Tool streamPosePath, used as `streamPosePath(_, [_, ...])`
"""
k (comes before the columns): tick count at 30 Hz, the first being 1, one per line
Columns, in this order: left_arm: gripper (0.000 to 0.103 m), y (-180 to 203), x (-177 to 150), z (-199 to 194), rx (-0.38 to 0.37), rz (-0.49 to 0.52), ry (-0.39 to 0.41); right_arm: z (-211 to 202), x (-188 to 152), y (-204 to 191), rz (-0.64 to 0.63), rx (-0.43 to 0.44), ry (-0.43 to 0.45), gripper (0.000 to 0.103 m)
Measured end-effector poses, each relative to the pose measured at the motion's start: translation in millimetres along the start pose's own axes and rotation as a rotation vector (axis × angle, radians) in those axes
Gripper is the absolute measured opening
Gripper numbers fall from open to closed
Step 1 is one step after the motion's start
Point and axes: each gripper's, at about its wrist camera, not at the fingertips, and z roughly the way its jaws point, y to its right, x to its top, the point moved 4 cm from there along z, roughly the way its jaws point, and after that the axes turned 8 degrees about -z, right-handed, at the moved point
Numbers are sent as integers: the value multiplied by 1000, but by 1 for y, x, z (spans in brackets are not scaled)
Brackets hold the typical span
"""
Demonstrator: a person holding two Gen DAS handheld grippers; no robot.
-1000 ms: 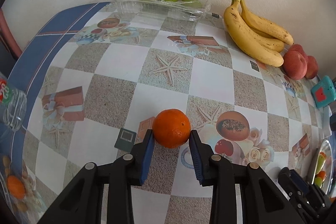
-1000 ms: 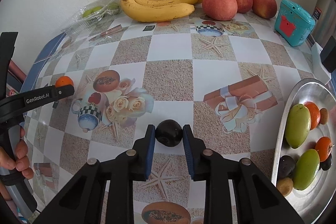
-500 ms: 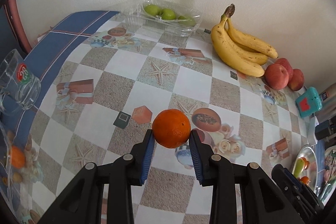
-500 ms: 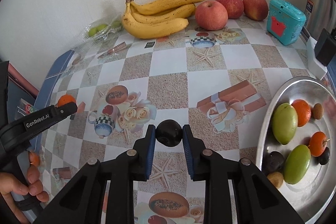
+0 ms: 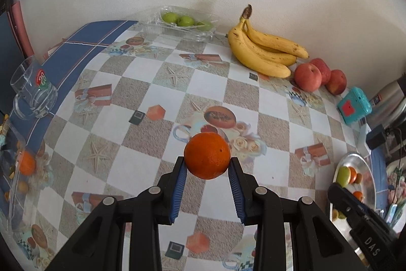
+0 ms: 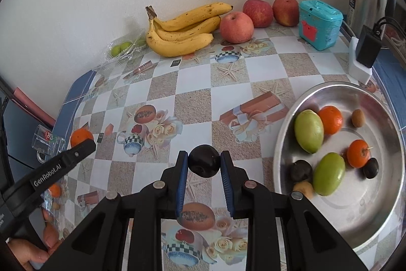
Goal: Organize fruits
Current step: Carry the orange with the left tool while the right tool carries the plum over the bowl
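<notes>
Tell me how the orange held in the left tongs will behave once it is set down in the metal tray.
The orange is round, so it will likely roll on the smooth, sloped wall of the metal tray. It may bump the fruit already lying there. Its firm-looking rind, gripped at the sides by the left tongs, probably tolerates a gentle release.

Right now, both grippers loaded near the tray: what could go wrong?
1. The orange sits only at the left gripper tips; it could roll out.
2. The metal tray already holds loose fruit; dropping the dark plum from the right gripper may scatter them.
</notes>
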Motion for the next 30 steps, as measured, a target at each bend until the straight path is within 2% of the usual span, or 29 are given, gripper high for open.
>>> streamPosePath(20, [36, 45, -52, -8, 6, 79, -31, -46, -29, 49, 44, -35, 20, 27])
streamPosePath(26, [36, 78, -69, -10, -3, 170, -36, -48, -35, 70, 72, -63, 4, 27])
streamPosePath(30, [36, 105, -85, -9, -25, 240, -54, -51, -44, 103, 138, -110, -15, 27])
